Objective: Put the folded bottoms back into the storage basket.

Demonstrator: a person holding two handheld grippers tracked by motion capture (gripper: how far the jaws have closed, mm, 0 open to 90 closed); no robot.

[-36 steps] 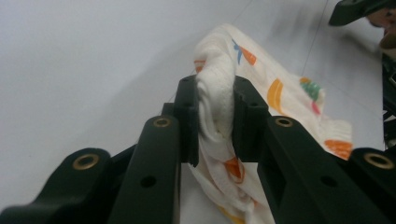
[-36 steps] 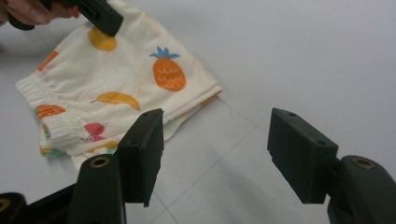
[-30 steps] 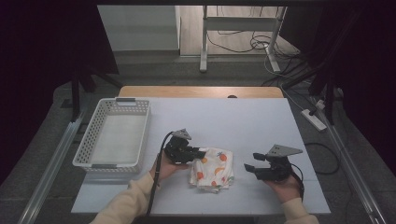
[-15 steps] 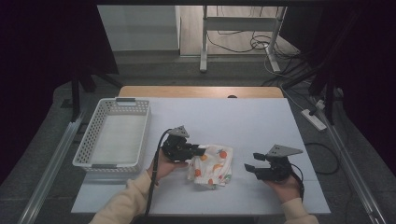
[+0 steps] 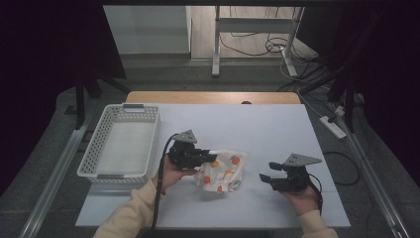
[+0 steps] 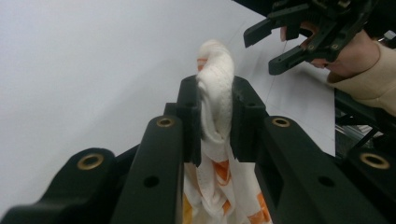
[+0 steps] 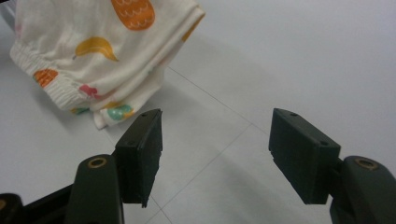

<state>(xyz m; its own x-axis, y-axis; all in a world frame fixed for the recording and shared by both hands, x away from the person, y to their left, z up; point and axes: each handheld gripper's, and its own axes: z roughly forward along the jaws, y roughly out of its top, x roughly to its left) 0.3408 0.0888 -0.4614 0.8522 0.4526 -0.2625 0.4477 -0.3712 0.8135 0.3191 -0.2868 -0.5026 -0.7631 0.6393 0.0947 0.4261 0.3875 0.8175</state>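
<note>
White plastic mesh, the basket sits at the far left of my table. Next along, my left gripper is clamped on a bunched edge of the fruit-print cloth, its jaws pinching the white fabric from both sides. From above, the cloth hangs from that grip, and I think its lower folds touch the tabletop, though I can't be sure. Further right, well apart from the cloth, my right gripper has its jaws spread with nothing between them.

Left hand-held gripper clamped, seemingly raised; right hand-held gripper agape.
</note>
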